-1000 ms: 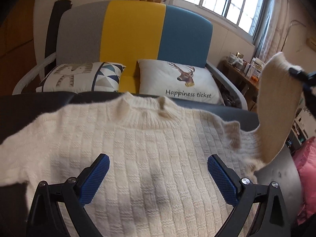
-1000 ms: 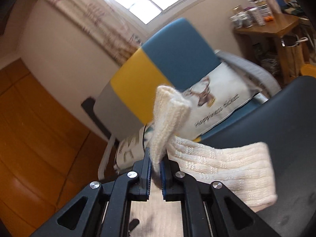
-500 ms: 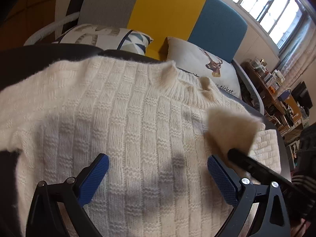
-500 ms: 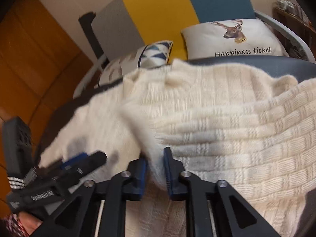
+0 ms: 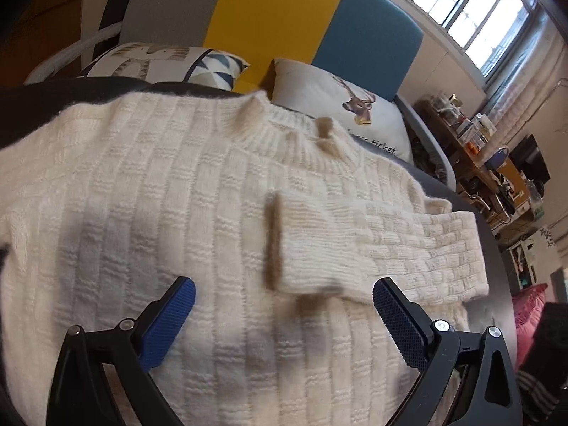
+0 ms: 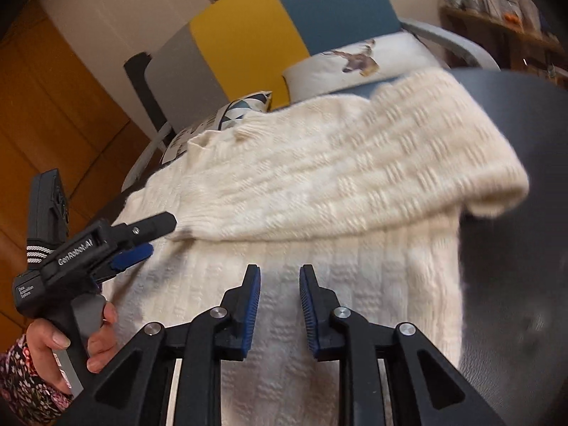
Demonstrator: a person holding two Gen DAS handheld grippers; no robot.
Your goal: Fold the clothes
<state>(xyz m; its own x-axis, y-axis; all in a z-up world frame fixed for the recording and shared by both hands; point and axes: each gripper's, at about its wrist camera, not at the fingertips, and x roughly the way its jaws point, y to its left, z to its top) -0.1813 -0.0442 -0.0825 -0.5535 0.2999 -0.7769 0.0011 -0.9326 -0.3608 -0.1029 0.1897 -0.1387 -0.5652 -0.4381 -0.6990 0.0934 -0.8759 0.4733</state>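
Left wrist view: we see the cream sweater (image 5: pixel 149 195) spread flat on the dark worktop (image 5: pixel 497 277), its right sleeve (image 5: pixel 372 245) folded across the chest toward 3 o'clock. Our left hand-held gripper (image 5: pixel 284 319) hovers wide open, empty. Our right hand-held gripper (image 6: pixel 279 305) is partly open, gripping nothing. We judge the first sleeve fold done; next, the other sleeve at 9 o'clock needs pinching. The knit is thick, fuzzy, basket-ribbed; the cuff (image 5: pixel 284 245) ends squarely.

Black claw (image 6: pixel 278 307) with blue ribbed pads, silver screws; left hand (image 6: pixel 71 340) wears floral sleeve.
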